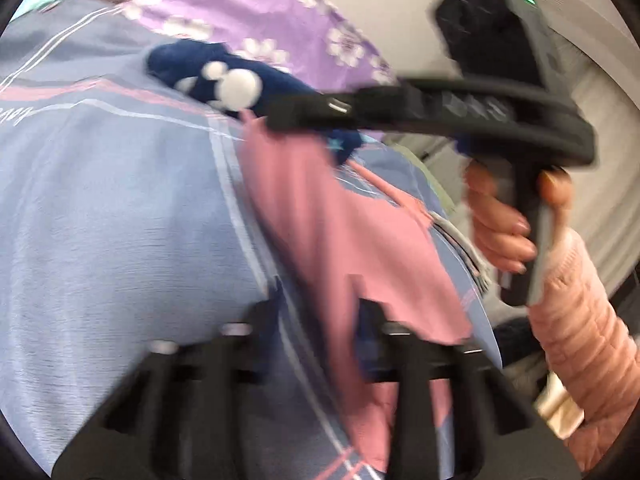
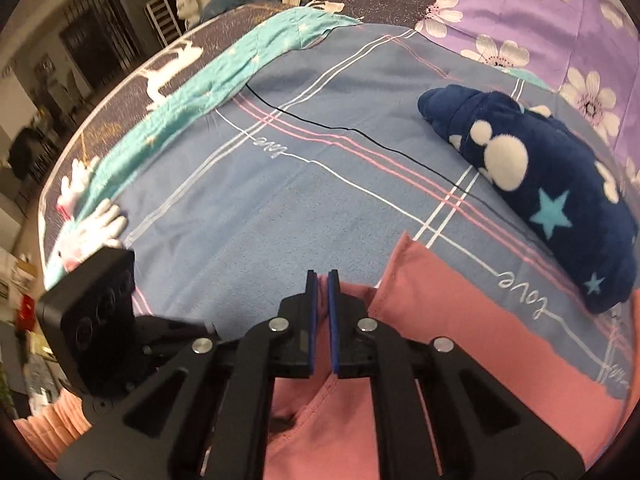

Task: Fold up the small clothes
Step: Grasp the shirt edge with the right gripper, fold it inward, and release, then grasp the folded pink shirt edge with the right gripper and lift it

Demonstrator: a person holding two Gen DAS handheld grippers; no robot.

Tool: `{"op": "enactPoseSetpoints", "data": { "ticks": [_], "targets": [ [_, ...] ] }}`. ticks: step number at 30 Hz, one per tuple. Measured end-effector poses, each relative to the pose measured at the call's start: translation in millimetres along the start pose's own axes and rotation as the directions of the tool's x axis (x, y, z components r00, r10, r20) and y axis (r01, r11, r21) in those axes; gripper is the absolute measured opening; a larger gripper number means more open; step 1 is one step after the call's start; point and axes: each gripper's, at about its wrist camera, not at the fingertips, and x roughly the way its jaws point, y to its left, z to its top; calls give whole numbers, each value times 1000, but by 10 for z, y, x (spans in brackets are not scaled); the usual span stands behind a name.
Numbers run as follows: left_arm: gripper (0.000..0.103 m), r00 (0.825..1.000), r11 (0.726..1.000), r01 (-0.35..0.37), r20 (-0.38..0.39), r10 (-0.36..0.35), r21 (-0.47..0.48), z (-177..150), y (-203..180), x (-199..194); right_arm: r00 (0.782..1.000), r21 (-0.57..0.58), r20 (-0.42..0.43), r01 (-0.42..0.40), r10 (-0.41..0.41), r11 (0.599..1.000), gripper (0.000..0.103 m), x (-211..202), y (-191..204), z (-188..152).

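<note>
A pink garment (image 2: 460, 320) lies on the blue plaid sheet (image 2: 280, 208); it also shows in the left wrist view (image 1: 320, 216). My right gripper (image 2: 323, 276) hovers over the garment's upper edge, its blue-padded jaws nearly closed with a thin gap and nothing between them. My left gripper (image 1: 316, 296) is blurred, its jaws apart, with the pink garment running between them; a grip cannot be told. A folded navy fleece garment (image 2: 540, 192) with white blobs and stars lies to the right; it also shows in the left wrist view (image 1: 232, 80).
A purple floral pillow (image 2: 560, 20) lies at the back right. A teal cloth (image 2: 208, 80) lies along the sheet's far left edge. The right hand-held gripper and a hand in a pink sleeve (image 1: 568, 320) cross the left wrist view. Room furniture stands beyond the bed.
</note>
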Motion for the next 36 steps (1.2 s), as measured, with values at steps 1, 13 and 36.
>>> {"op": "enactPoseSetpoints", "data": {
  "ticks": [1, 13, 36],
  "targets": [
    [13, 1000, 999, -19, -8, 19, 26, -12, -48, -13, 999, 21, 34, 2, -3, 1000, 15, -55, -17, 6],
    [22, 972, 974, -218, -70, 223, 66, -50, 56, -74, 989, -125, 67, 138, -131, 982, 39, -435, 154, -998],
    [58, 993, 979, -44, 97, 64, -199, 21, 318, -81, 851, -424, 273, 526, -449, 737, 14, -49, 1496, -2403]
  ]
}}
